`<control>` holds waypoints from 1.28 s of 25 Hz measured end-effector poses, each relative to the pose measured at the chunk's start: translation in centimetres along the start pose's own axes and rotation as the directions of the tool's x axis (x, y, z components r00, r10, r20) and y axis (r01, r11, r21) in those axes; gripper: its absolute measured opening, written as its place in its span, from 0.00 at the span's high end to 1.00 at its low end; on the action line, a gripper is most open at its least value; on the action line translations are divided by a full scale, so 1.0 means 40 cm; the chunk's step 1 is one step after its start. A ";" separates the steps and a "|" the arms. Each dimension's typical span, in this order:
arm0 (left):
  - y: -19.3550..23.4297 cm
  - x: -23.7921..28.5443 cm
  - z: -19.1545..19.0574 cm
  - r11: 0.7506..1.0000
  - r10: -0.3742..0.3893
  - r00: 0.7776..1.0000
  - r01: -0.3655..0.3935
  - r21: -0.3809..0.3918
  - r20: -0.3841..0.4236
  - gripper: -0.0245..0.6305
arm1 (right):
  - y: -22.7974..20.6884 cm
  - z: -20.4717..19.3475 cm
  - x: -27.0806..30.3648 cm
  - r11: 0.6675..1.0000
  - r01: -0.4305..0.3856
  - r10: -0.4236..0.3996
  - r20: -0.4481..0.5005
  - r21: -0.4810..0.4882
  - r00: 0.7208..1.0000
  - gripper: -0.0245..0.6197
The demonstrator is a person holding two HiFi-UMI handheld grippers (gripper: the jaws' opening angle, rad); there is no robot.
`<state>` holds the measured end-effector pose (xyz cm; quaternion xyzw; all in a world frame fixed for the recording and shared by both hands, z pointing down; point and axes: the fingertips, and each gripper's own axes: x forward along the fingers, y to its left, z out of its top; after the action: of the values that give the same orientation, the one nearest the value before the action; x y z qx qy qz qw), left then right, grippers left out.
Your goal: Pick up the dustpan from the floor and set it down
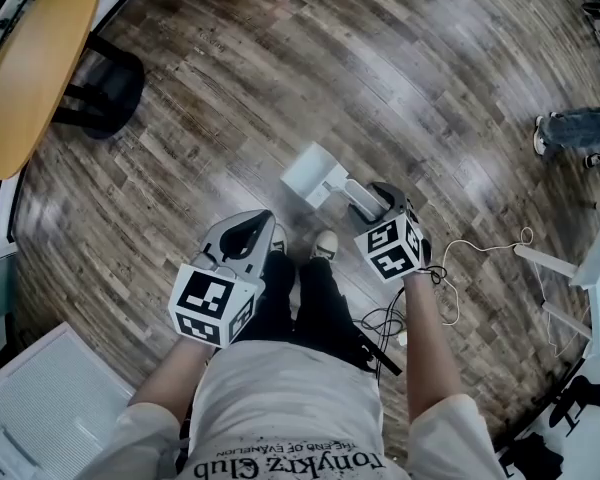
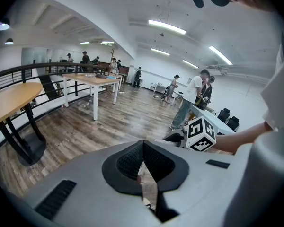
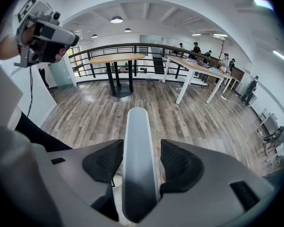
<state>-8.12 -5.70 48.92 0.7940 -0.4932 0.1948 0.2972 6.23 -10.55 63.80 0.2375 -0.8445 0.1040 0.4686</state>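
Running upside down across the front of the shirt (image 1: 290, 408): "tonykrz Club" in large letters; sitting beside it, a smaller line, seemingly "THE END OF EVANLION", too fine for certainty.

Head view: the dustpan (image 1: 315, 175) loses the top of its handle behind the right gripper (image 1: 382, 196). The round table (image 1: 35, 63) gets chopped by the left edge. Someone at the right edge is just legs (image 1: 580, 131). In the left gripper view, the folks (image 2: 194, 96) way back are too tiny to make out.
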 end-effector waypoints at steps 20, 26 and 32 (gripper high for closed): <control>-0.032 -0.064 0.086 0.999 -0.015 0.997 0.011 0.052 0.081 0.93 | 0.019 0.128 -0.182 0.997 0.051 -0.059 0.130 0.064 0.990 0.59; -0.042 -0.089 0.097 0.998 -0.017 0.995 0.011 0.055 0.097 0.93 | 0.056 0.196 -0.293 0.994 0.074 -0.090 0.201 0.085 0.975 0.61; -0.068 -0.105 0.111 0.998 -0.023 0.993 0.016 0.061 0.114 0.93 | 0.049 0.219 -0.390 0.979 0.150 -0.181 0.255 0.137 0.950 0.80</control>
<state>-7.43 -4.94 42.33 0.8172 -0.4958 0.1606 0.2461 5.75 -7.59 46.06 0.3460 -0.8693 0.0804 0.3437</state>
